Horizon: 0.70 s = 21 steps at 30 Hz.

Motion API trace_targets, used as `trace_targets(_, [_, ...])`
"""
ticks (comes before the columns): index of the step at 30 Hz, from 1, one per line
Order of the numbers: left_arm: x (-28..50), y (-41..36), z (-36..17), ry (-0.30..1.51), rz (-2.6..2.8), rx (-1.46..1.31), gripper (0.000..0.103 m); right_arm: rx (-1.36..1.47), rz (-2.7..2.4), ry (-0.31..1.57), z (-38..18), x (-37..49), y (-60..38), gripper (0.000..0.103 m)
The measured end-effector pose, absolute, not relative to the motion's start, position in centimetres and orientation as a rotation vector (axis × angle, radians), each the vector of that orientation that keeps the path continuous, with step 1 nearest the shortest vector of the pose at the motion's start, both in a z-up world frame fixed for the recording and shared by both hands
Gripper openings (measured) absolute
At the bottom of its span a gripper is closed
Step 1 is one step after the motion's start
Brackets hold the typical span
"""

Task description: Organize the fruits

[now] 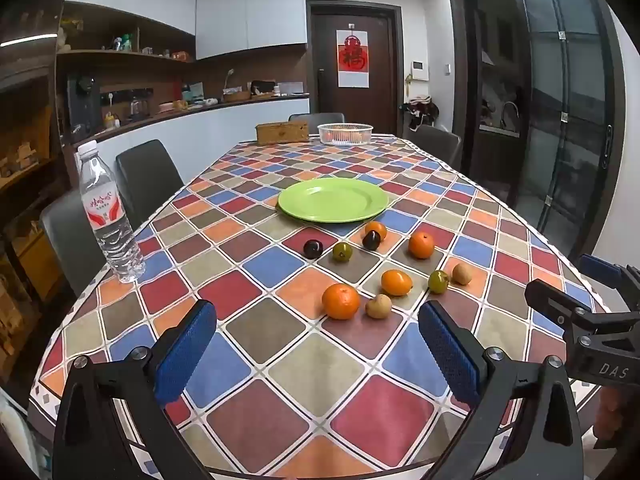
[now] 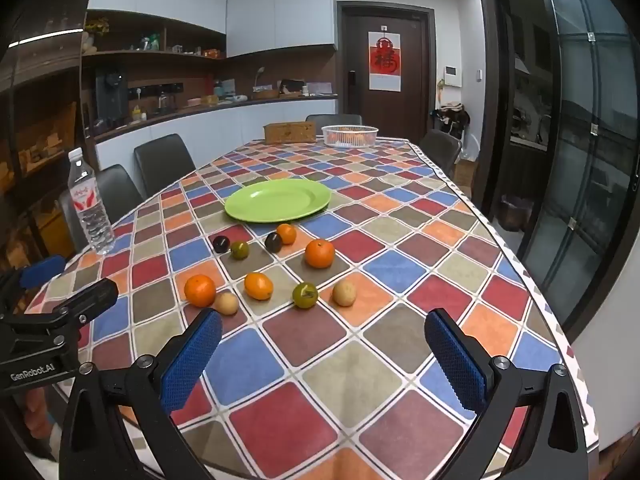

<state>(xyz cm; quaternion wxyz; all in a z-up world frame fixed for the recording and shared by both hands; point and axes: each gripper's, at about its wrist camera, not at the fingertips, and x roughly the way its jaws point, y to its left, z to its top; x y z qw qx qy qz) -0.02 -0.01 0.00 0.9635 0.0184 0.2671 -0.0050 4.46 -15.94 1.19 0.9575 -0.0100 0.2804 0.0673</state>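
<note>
An empty green plate (image 1: 333, 200) (image 2: 278, 199) lies mid-table on the checked tablecloth. In front of it several small fruits lie loose: oranges (image 1: 341, 301) (image 2: 199, 290), tan fruits (image 1: 378, 306) (image 2: 344, 292), green ones (image 1: 438, 281) (image 2: 305, 295) and dark ones (image 1: 313, 249) (image 2: 221, 244). My left gripper (image 1: 318, 320) hovers open over the near table, short of the nearest orange, with nothing between its blue pads (image 1: 184, 356). My right gripper (image 2: 324, 324) is open and empty too, just short of the front row of fruit. Each gripper shows at the edge of the other's view.
A water bottle (image 1: 108, 216) (image 2: 89, 208) stands near the table's left edge. At the far end sit a white basket (image 1: 345, 133) and a wooden box (image 1: 282, 132). Dark chairs (image 1: 146, 178) line the left side; the table's right edge (image 2: 532, 280) drops off beside a glass door.
</note>
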Motion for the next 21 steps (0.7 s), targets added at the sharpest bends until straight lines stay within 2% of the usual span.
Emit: trace_targets(21, [-0.39, 0.14, 0.35, 0.536, -0.015, 0.024, 0.103, -0.024, 0.138, 0.553, 1.48, 4.21, -15.75, 0.102])
